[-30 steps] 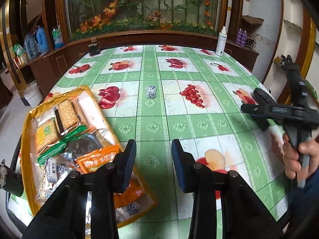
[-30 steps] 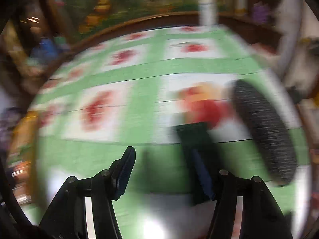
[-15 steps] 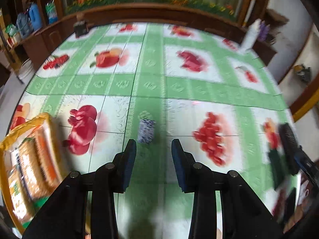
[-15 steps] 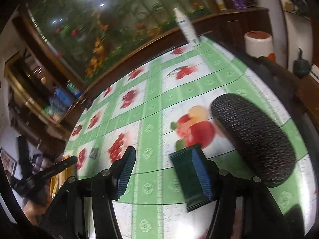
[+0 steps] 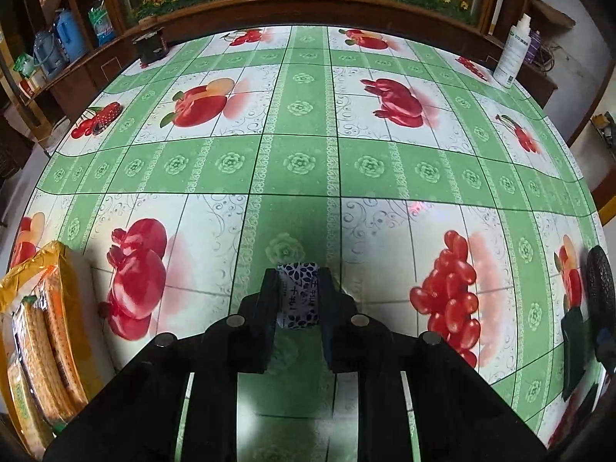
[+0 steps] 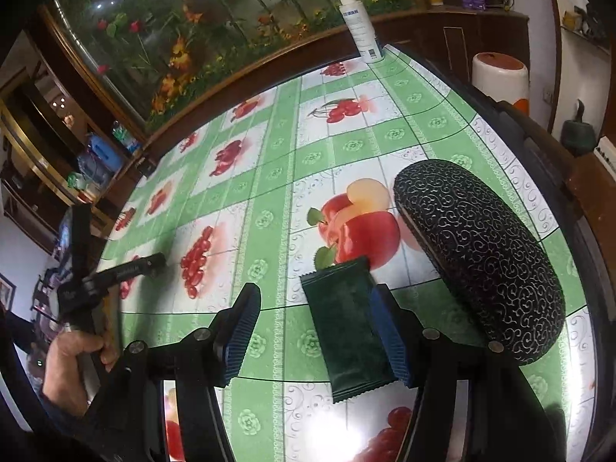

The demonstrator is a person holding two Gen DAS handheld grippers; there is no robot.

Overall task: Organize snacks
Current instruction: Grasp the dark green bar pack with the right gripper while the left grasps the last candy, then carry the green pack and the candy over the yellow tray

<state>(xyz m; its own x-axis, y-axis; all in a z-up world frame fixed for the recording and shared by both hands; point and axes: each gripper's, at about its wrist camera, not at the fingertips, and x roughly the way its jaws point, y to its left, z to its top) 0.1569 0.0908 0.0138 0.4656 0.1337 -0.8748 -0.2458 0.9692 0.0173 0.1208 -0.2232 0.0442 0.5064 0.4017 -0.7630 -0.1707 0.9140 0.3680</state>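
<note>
A small blue-and-white patterned snack packet (image 5: 298, 296) lies on the green fruit-print tablecloth (image 5: 300, 161). My left gripper (image 5: 299, 283) is shut on it, both pads pressing its sides. In the right wrist view a dark green snack packet (image 6: 346, 331) lies flat between the jaws of my right gripper (image 6: 313, 300). It rests against the right finger (image 6: 389, 331), while the left finger stands well apart, so that gripper is open. A yellow tray (image 5: 57, 258) holding cracker packs (image 5: 38, 346) sits at the left edge of the left wrist view.
A black patterned glasses case (image 6: 481, 254) lies just right of the green packet, near the table's edge. A white spray bottle (image 6: 360, 23) stands at the far rim and a small black box (image 5: 150, 44) at the far left. A hand (image 6: 73, 365) holds the left gripper.
My left gripper moved forward and down over the table to the patterned packet and closed on it. The right gripper stayed around the green packet, and its view went from blurred to sharp.
</note>
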